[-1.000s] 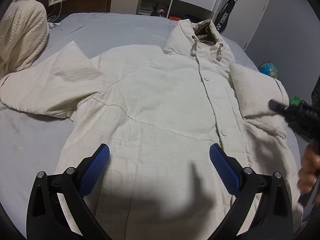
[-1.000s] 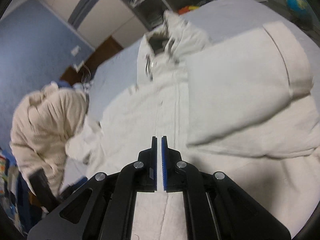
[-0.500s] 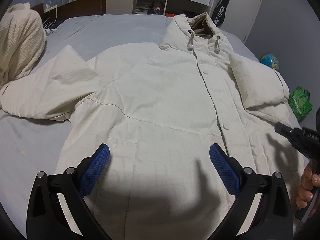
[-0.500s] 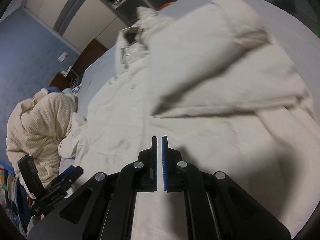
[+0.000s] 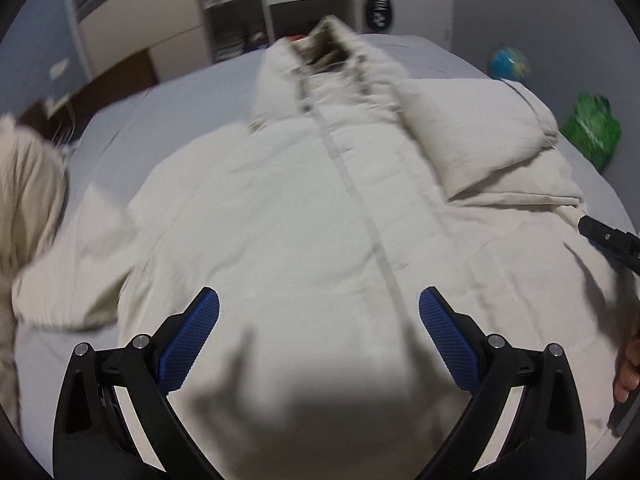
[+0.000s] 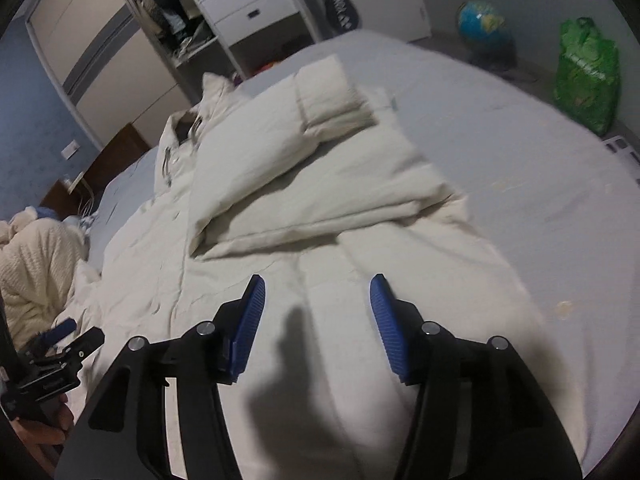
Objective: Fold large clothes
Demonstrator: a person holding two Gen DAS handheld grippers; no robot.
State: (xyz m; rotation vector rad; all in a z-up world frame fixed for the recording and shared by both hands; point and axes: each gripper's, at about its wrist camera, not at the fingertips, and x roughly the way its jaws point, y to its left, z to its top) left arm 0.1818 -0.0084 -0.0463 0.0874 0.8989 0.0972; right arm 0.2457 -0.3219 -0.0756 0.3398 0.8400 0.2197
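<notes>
Blanket (image 6: 36, 264), cream and knitted, is heaped at the bed's (image 6: 500, 128) left edge. My left gripper (image 5: 319, 332) hangs spread wide and empty over the lower front of the cream hooded coat (image 5: 280, 216), which lies flat along the bed's middle, hood toward the far edge. Its right sleeve (image 6: 288, 148) is folded in across the chest. My right gripper (image 6: 317, 320) has just been opening, nothing between its fingers, above the hem near the bed's right edge.

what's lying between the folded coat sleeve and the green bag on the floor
In the right wrist view, only bare grey bedsheet lies between the folded sleeve and the green bag, then the bed's edge and floor.
</notes>
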